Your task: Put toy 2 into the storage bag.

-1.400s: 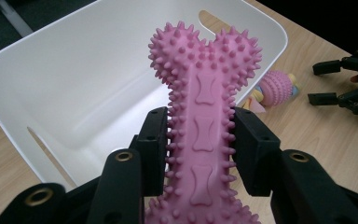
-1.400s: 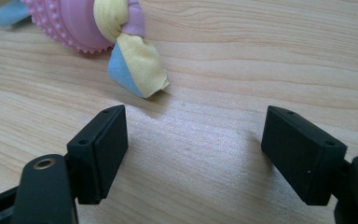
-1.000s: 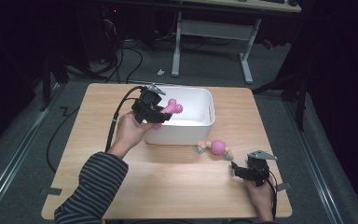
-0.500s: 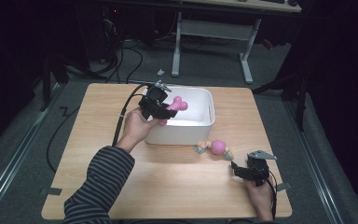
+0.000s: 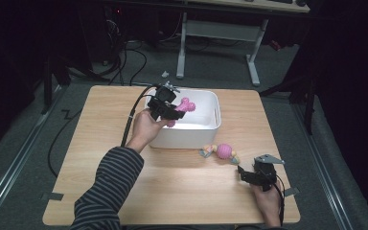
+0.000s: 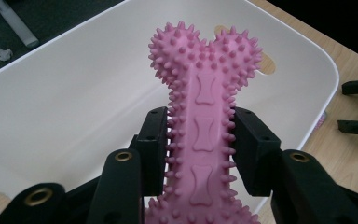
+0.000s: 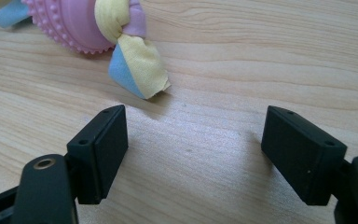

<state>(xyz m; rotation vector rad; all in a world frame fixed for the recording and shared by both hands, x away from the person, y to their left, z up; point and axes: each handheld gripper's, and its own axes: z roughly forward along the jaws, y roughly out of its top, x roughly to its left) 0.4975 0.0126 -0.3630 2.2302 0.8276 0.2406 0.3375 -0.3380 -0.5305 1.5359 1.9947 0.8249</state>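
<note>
Left gripper (image 6: pixel 200 144) clamps the pink bone (image 6: pixel 204 112) over the white bin (image 5: pixel 206 125), its lower end cut off; right gripper (image 7: pixel 193 154) gapes empty on the counter (image 7: pixel 242 56); ball toy (image 7: pixel 81 21) partly cropped.

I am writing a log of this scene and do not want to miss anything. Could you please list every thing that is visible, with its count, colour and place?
bone toy: 1, pink with spikes, held over the tub by the left gripper
tub: 1, white, at the far middle of the table
ball toy: 1, pink ball with yellow, blue and pink cloth knots, on the table in front of the tub
table: 1, light wood, under everything
desk frame: 1, grey, on the floor behind the table
left gripper: 1, black, shut on the bone toy, above the tub
right gripper: 1, black, open, low over the table near the ball toy
striped sleeve: 1, dark with grey stripes, on the left arm
</note>
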